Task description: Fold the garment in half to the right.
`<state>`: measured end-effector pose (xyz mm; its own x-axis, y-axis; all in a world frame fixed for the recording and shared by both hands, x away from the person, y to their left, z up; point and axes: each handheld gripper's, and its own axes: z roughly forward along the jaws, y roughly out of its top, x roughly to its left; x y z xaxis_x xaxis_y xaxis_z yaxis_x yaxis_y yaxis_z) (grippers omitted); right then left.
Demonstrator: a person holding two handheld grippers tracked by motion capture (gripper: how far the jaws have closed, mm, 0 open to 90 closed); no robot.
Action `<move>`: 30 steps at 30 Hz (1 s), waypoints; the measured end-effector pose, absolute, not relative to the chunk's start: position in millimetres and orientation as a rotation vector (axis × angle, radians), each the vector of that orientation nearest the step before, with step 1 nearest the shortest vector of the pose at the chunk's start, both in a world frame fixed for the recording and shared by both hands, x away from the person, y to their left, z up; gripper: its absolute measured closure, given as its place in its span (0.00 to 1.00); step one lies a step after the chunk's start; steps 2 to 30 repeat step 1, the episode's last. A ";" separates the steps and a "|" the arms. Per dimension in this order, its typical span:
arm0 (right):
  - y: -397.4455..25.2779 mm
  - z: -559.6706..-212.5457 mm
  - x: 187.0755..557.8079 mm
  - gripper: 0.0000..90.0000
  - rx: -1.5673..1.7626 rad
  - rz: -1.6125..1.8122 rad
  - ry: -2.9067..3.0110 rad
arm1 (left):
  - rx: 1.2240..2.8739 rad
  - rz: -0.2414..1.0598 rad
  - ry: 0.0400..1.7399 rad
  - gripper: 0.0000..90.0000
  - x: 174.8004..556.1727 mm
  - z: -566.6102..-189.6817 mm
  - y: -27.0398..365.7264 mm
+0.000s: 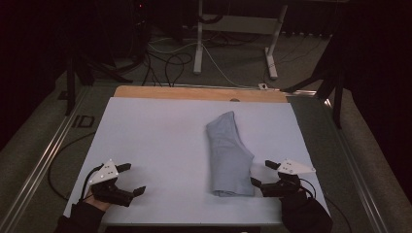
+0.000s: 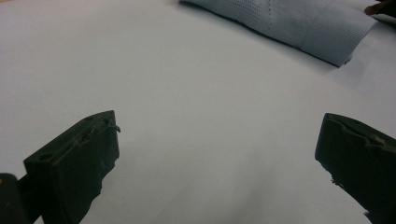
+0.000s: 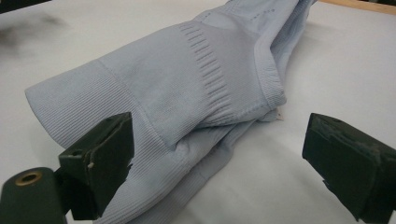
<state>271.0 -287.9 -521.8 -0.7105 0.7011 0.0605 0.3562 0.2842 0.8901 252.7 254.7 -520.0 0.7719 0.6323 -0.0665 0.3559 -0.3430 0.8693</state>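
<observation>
High view: one folded pale-blue garment (image 1: pixel 229 155) on white table sheet (image 1: pixel 155 141), right gripper (image 1: pixel 265 174) just beside its near end, left gripper (image 1: pixel 133 178) well apart, both jaws spread, holding nothing | Left gripper view: garment far off | Right gripper view: ribbed knit, garment between open jaws.

The worktop (image 1: pixel 160 131) is covered by a pale sheet, with a strip of bare wood showing along its far edge. A folded light-blue garment (image 1: pixel 228 155) (ribbed knit, seen up close) lies flat on the sheet, right of the middle, its long side running from near to far.
</observation>
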 end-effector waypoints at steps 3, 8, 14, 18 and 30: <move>-287.9 -521.8 270.8 0.10 0.958 1.401 2.221 | 1.967 0.350 0.742 0.01 252.6 -519.8 254.5; -287.9 -521.8 270.8 0.10 0.958 1.401 2.221 | 1.967 0.350 0.742 0.01 252.6 -519.8 254.5; -287.9 -521.8 270.8 0.10 0.958 1.401 2.221 | 1.967 0.350 0.742 0.01 252.6 -519.8 254.5; -287.9 -521.8 270.8 0.10 0.958 1.401 2.221 | 1.967 0.350 0.742 0.01 252.6 -519.8 254.5; -287.9 -521.8 270.8 0.10 0.958 1.401 2.221 | 1.967 0.350 0.742 0.01 252.6 -519.8 254.5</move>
